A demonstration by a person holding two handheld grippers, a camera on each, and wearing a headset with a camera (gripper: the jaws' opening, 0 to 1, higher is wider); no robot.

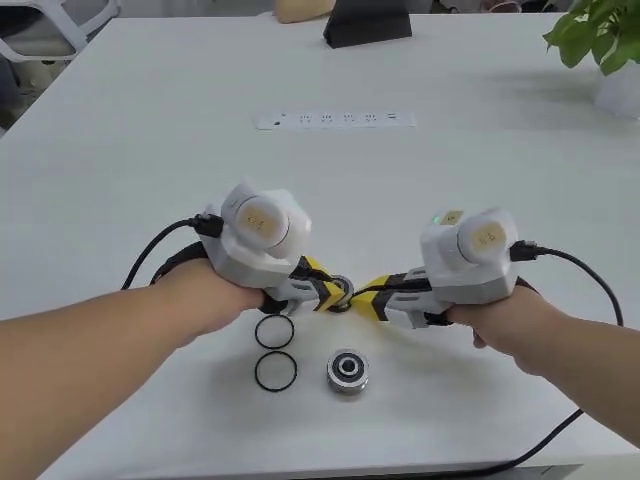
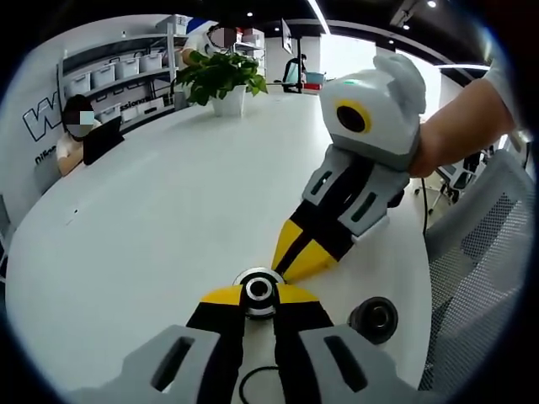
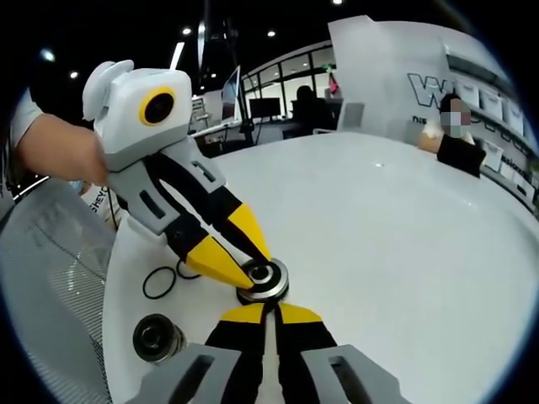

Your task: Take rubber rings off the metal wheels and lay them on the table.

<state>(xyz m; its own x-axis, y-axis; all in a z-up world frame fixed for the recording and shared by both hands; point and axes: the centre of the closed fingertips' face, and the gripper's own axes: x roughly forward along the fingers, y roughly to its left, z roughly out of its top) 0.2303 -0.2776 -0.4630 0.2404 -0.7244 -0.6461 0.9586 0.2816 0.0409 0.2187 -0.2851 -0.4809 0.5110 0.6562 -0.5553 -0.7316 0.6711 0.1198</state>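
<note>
My left gripper (image 1: 328, 293) is shut on a small metal wheel (image 1: 341, 291), held just above the white table (image 1: 150, 150). In the left gripper view the wheel (image 2: 258, 290) sits between the yellow tips. My right gripper (image 1: 362, 292) comes in from the opposite side, jaws shut, tips against the wheel's rim (image 3: 263, 282). Whether a ring is pinched there is hidden. Two black rubber rings (image 1: 274, 331) (image 1: 276, 371) lie flat on the table below the left gripper. A second wheel (image 1: 347, 369) rests beside them.
A white power strip (image 1: 333, 120) lies mid-table. A black stand (image 1: 366, 22) and a potted plant (image 1: 600, 35) sit at the far edge. Black cables (image 1: 150, 250) trail from both grippers. The table's front edge (image 1: 300, 470) is close below the rings.
</note>
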